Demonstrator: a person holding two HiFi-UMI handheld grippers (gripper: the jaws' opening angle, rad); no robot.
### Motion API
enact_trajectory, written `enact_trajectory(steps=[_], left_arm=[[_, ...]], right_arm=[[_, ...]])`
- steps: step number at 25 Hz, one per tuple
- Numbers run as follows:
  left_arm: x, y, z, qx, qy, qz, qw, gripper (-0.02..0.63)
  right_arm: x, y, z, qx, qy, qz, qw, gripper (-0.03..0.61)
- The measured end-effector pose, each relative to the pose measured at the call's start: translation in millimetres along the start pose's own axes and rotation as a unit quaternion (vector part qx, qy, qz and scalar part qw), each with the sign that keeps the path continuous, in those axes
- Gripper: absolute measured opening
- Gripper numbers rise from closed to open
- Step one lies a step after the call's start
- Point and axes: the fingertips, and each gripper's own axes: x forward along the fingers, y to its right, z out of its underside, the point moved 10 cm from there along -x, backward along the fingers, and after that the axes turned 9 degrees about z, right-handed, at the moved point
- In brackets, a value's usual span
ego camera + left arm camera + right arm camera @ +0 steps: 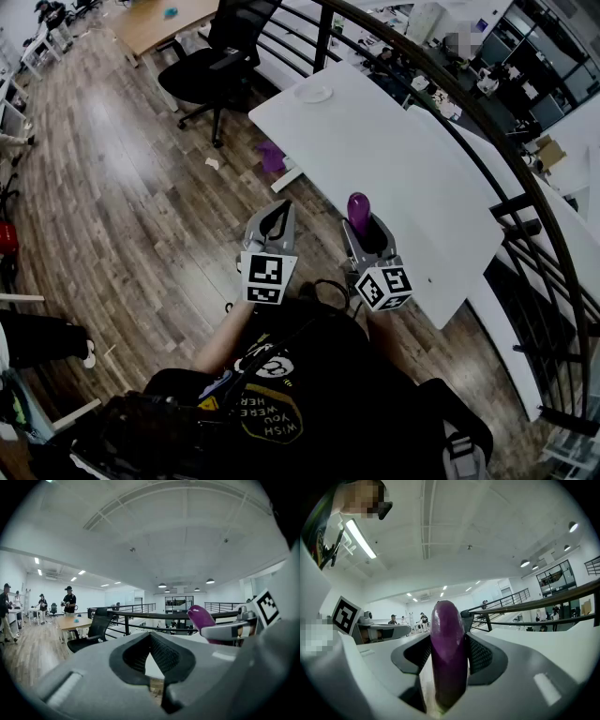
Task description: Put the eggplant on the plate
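A purple eggplant [358,211] stands upright between the jaws of my right gripper [362,223], which is shut on it just off the near end of a long white table [403,159]. The right gripper view shows the eggplant [448,639] filling the gap, with both pads pressed against its sides. A white plate [313,93] sits at the far end of that table, well away from both grippers. My left gripper [278,214] hovers over the wooden floor to the left of the right one, shut and empty. In the left gripper view the eggplant [202,618] shows at the right.
A black office chair [217,66] stands on the floor left of the table's far end. A dark curved railing [469,103] runs along the table's right side. A purple scrap [272,157] lies on the floor beside the table. Several people stand far off by desks.
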Motion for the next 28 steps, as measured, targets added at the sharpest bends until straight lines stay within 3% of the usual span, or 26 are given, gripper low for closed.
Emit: enact_trajectory(steps=[11,17,28], left_arm=[[-2,-15,6,-0.002,-0.003,0.004,1.0000,0.006],[-1,-38,11,-0.008,-0.004,0.008,0.9999,0.006],[9,-39,28,-0.030,-0.019,0.019,0.9992,0.006]], right_arm=[[14,-12,9,0.005,-0.006,-0.005,1.000,0.229],[32,-21,15,0.035,-0.009,-0.014,0.999,0.229],[45,-9,28,0.006,-0.049,-0.014,0.999,0.229]])
